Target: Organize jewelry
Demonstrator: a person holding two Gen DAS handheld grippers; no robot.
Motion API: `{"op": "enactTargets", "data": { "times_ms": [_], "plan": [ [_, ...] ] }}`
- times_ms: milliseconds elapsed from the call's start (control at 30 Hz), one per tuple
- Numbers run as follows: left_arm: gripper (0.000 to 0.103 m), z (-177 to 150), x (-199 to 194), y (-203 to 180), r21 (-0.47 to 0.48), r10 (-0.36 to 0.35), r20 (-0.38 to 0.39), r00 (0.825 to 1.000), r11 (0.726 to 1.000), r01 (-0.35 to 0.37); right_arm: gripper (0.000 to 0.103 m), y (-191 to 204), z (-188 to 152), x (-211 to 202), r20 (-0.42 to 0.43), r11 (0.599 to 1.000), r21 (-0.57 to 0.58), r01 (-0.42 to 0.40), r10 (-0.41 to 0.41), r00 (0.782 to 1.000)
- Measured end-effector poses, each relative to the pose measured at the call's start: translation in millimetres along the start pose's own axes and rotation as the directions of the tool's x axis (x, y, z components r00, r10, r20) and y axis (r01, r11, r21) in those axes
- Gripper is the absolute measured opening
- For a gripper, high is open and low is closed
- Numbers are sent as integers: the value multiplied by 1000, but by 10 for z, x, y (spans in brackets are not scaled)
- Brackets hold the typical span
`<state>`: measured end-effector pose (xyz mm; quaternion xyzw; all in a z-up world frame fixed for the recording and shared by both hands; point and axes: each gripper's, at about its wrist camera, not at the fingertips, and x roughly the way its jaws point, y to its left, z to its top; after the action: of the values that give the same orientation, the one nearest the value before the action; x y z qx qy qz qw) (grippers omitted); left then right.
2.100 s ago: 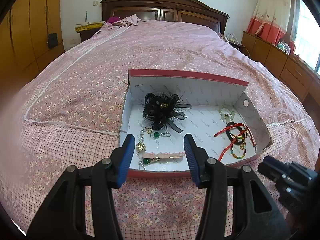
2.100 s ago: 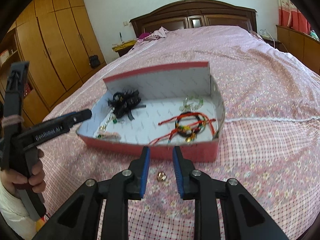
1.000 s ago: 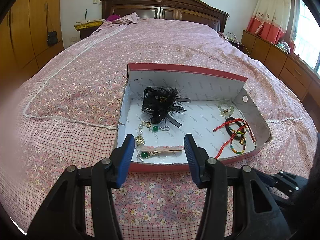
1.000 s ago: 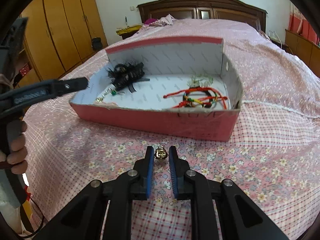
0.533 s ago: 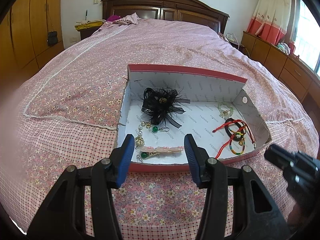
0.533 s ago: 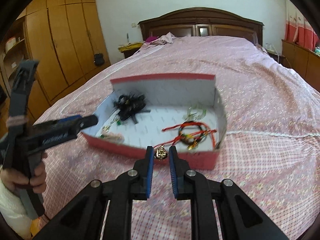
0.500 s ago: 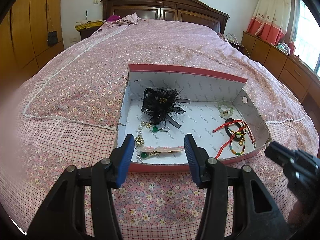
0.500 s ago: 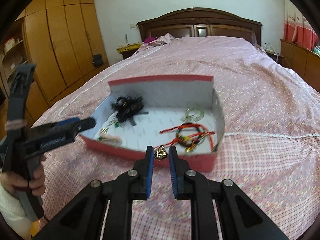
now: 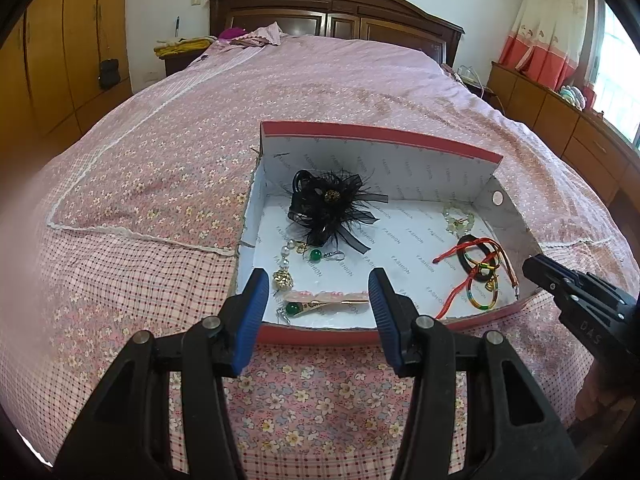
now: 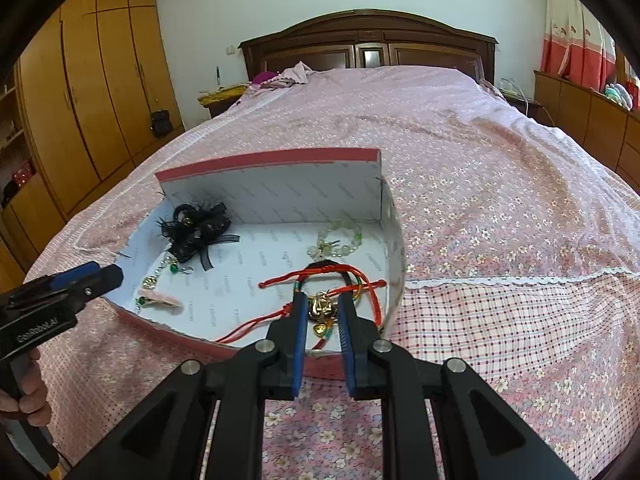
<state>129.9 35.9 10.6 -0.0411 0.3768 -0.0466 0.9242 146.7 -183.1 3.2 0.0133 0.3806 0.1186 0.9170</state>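
A red box (image 9: 316, 335) with a white inside lies on the bed; it also shows in the right wrist view (image 10: 264, 164). In it lie a black feather flower (image 9: 326, 210), green-bead earrings (image 9: 316, 256), a pink hair clip (image 9: 328, 300), a pale bead bracelet (image 10: 338, 240) and red-cord bracelets (image 9: 480, 268). My right gripper (image 10: 323, 306) is shut on a small gold ornament (image 10: 322, 306) and holds it over the box's front right, above the red cords (image 10: 344, 274). My left gripper (image 9: 316, 296) is open and empty at the box's front wall.
The box sits on a pink floral bedspread (image 9: 320, 92). A dark wooden headboard (image 10: 368, 44) stands at the back, wooden wardrobes (image 10: 88, 92) on the left, low cabinets and curtains (image 9: 552, 40) on the right.
My right gripper closed on the gold ornament on the bedspread, lifted it and carried it forward over the box's front edge. My left gripper stayed open and almost still.
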Motion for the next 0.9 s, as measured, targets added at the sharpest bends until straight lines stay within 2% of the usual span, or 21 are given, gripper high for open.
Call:
{"op": "enactTargets", "data": {
  "times_ms": [433,600,900],
  "plan": [
    [44,7,-17,-8,3,-2,4,1000,1000,2,18,-18,-21,52,-18,1000,10,8,-8,1000],
    [44,16,-30,-18,3,-2,7,1000,1000,2,36,-26,-21,36,-9,1000,20,6,-6,1000],
    [44,27,-76,-29,0,-4,12,1000,1000,4,47,66,-2,-167,23,1000,23,-3,2,1000]
  ]
}}
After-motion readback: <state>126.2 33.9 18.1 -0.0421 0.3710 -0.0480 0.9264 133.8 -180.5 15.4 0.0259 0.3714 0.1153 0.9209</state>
